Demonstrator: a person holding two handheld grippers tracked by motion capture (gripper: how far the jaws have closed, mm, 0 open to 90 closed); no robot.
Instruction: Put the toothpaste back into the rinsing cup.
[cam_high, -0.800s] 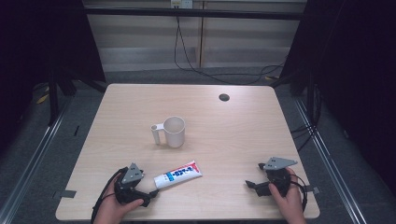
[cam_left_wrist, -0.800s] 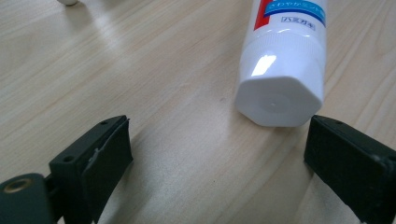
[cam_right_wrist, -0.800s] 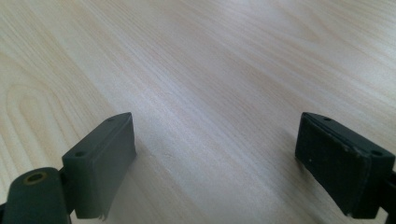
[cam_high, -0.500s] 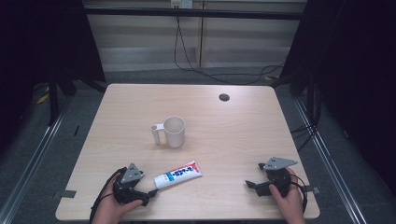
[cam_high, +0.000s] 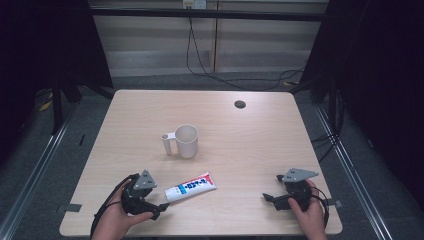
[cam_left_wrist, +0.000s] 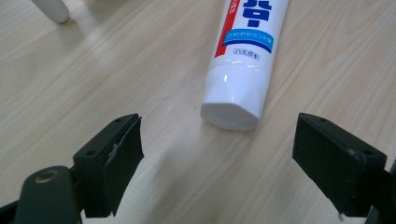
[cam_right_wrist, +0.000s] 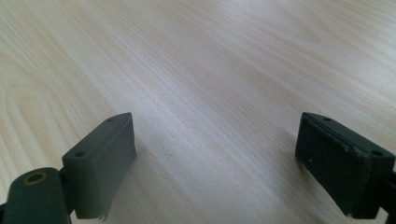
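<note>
A white toothpaste tube with red and blue print lies near the table's front edge, cap end toward my left gripper. In the left gripper view the tube's cap sits just ahead of the wide-open jaws, not between them, and the left gripper holds nothing. A white mug stands upright at mid-table, handle to the left; its handle peeks in at the top left of the left gripper view. My right gripper rests at the front right, open over bare wood.
A small dark round hole sits near the table's far edge. The light wooden table is ringed by dark floor, with cables hanging at the back. A grey tape strip marks the front left corner.
</note>
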